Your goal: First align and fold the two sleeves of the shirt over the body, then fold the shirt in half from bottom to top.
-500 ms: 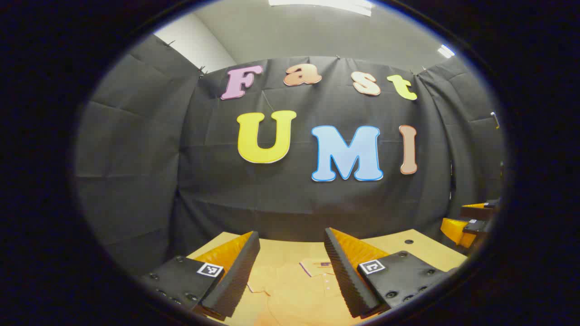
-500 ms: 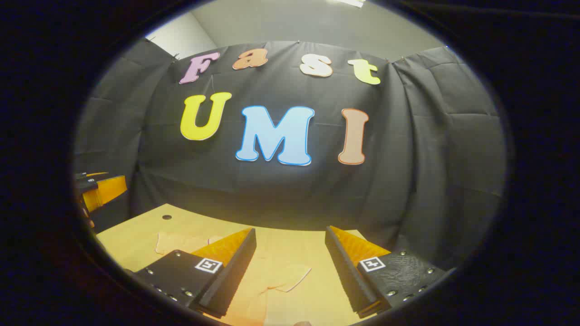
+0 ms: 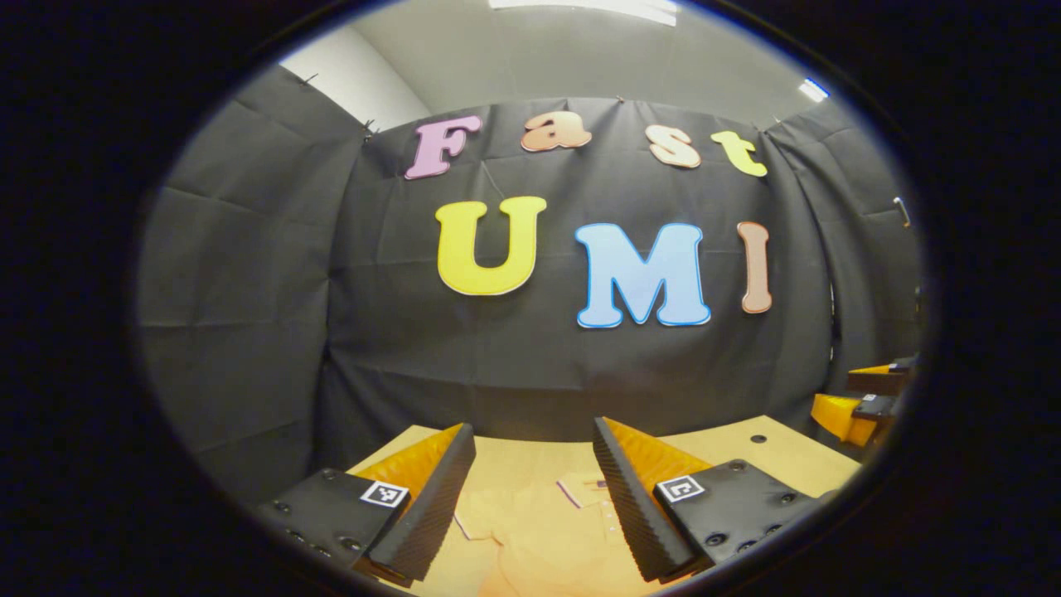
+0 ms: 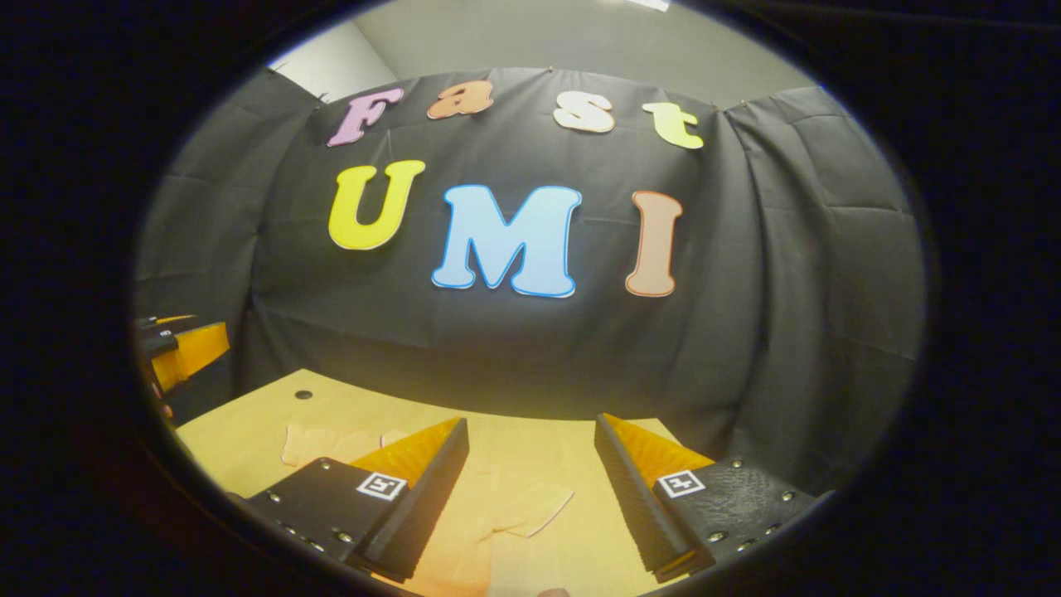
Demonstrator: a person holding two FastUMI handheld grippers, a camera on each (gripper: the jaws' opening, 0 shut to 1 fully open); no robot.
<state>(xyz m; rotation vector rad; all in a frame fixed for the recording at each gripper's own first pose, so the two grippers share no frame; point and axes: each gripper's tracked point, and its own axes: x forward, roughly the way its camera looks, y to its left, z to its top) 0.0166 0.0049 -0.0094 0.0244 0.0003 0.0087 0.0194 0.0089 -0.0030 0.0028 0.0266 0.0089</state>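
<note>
Below, shirt (image 3: 539,539) flat on table (image 3: 779,452), collar toward wall, both claws spread.

In the left gripper view the shirt (image 3: 539,531) runs off the lower edge, its body cut away and its flanks covered by the left gripper's (image 3: 530,497) fingers. At the right edge the right gripper (image 3: 866,398) is half cut off. In the right gripper view the left gripper (image 4: 178,348) is clipped at the left edge, its jaws untellable.
</note>
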